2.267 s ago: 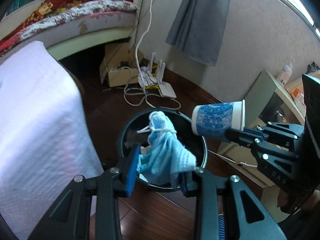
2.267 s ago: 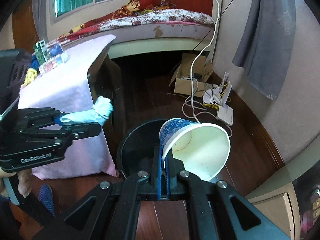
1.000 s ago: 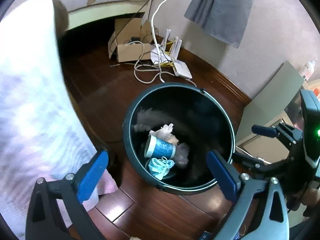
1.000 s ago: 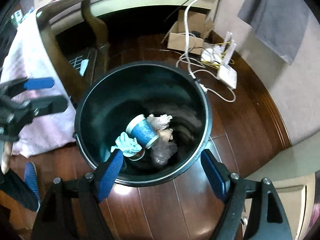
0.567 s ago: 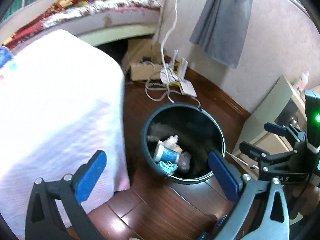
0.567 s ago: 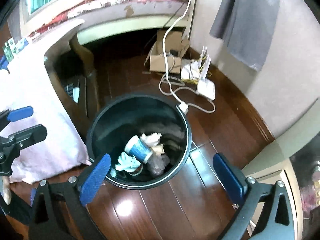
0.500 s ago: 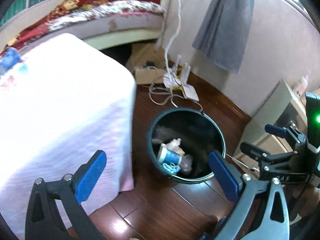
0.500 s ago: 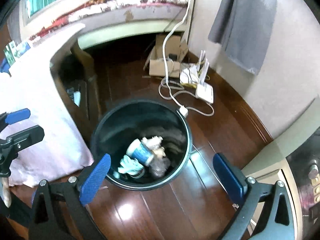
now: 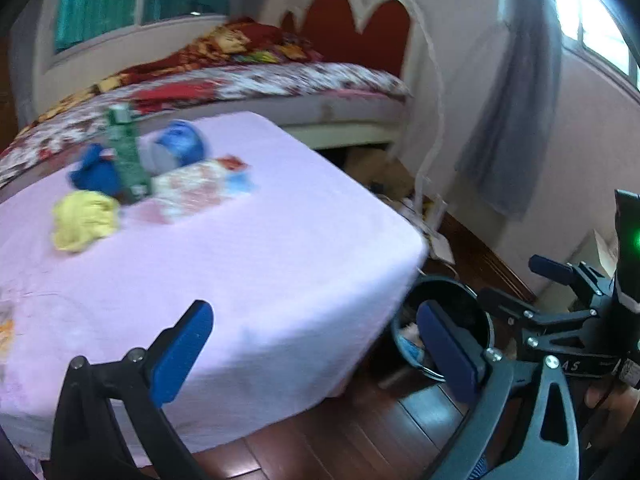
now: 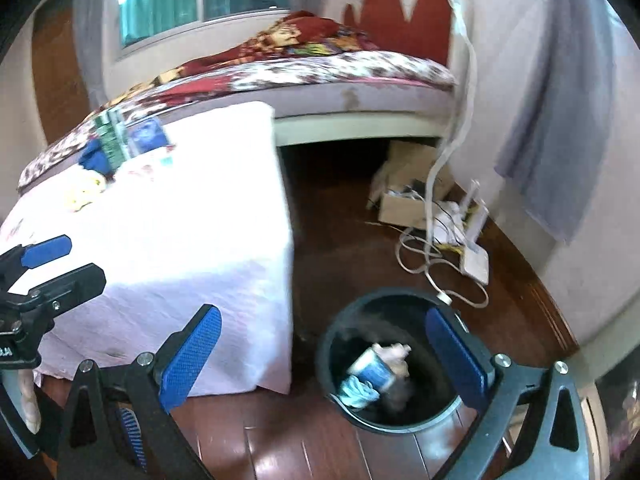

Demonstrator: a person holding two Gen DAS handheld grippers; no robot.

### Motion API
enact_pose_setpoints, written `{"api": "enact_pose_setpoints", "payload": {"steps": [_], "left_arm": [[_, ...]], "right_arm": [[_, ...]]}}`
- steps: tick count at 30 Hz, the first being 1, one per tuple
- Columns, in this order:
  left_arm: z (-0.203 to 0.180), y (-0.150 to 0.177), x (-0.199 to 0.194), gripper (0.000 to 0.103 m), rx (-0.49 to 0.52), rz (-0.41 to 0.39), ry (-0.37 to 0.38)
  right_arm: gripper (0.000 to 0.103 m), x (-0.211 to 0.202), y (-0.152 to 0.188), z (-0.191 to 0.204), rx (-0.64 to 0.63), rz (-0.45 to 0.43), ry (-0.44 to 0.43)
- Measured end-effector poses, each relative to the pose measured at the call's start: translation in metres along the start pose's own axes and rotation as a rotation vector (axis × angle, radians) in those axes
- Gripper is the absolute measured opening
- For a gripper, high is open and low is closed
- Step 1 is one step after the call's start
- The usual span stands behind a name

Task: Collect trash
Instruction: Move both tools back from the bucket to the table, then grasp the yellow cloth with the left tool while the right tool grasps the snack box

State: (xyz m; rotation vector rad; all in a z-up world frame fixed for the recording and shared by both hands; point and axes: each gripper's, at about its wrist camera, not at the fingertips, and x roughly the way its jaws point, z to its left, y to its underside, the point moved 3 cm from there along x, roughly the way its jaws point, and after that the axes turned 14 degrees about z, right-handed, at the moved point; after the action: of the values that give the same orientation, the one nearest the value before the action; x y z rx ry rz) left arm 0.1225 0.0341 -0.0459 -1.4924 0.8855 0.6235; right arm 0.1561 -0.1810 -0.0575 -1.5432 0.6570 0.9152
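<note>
Paper cup (image 10: 370, 366) and blue mask (image 10: 356, 390) are in the black bin (image 10: 400, 426). Both hand-held grippers, left (image 9: 316, 354) and right (image 10: 322, 360), gape wide, empty. Yellow wad (image 9: 84, 220) and other bits on the counter (image 9: 260, 264) look next.

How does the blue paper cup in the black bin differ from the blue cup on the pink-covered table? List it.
The blue patterned paper cup in the black round bin lies on its side among trash; the blue cup on the pink-covered table sits beside a green box, not yet collected. One is at floor level, the other on the tabletop. Both look blue and white.
</note>
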Motion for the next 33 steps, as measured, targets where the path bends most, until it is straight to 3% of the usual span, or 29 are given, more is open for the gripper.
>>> {"api": "enact_pose_setpoints", "payload": {"steps": [7, 14, 24, 33], "left_arm": [[0.085, 0.001, -0.02, 0.101, -0.125, -0.046, -0.13], [0.161, 0.008, -0.024, 0.093, -0.231, -0.037, -0.192], [0.202, -0.003, -0.006, 0.093, -0.282, -0.018, -0.197], [0.226, -0.03, 0.022, 0.093, -0.292, 0.009, -0.204]], "right_arm": [[0.103, 0.003, -0.041, 0.072, -0.039, -0.015, -0.054], [0.103, 0.023, -0.071, 0.142, -0.107, -0.018, -0.096], [0.103, 0.077, -0.125, 0.223, -0.134, 0.03, -0.128], [0.103, 0.135, -0.166, 0.246, -0.141, 0.098, -0.101]]}}
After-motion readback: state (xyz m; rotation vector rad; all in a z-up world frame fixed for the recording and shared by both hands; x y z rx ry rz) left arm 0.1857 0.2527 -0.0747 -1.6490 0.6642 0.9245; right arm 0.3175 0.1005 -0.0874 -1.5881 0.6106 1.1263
